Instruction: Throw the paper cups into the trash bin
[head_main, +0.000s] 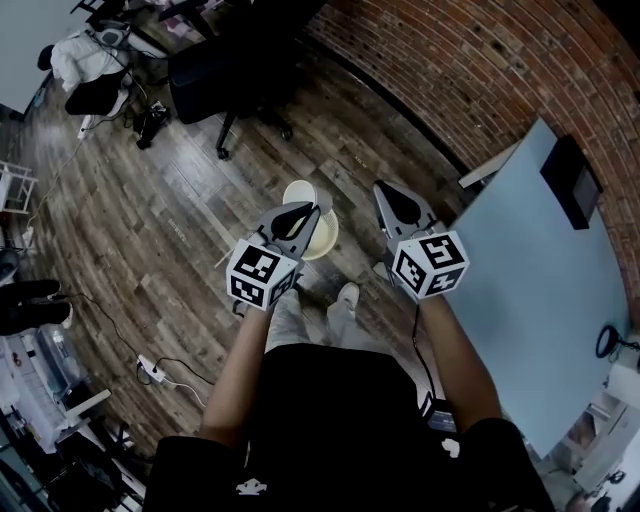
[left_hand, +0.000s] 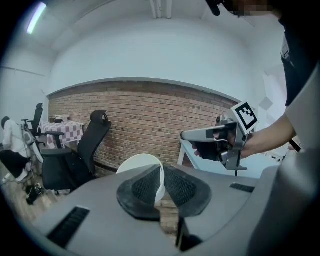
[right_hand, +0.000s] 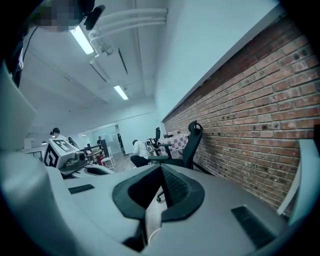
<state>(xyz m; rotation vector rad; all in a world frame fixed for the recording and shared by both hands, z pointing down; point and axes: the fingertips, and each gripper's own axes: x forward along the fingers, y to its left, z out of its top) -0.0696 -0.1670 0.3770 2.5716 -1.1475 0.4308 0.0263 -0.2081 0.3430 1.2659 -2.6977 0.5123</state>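
Toward the upper left of the head view a black office chair (head_main: 230, 70) stands on the wood floor (head_main: 150, 230). Just left of centre, the left gripper (head_main: 303, 212) is clamped on the wall of a white paper cup (head_main: 298, 190), its pads (left_hand: 142, 187) pinching the rim. The cup hangs over the upper edge of a pale round trash bin (head_main: 326, 240) by the person's feet. Beside it, the right gripper (head_main: 388, 198) has its jaws closed together, with nothing between them. At the right is a pale table (head_main: 540, 290) and a brick wall (head_main: 480, 70).
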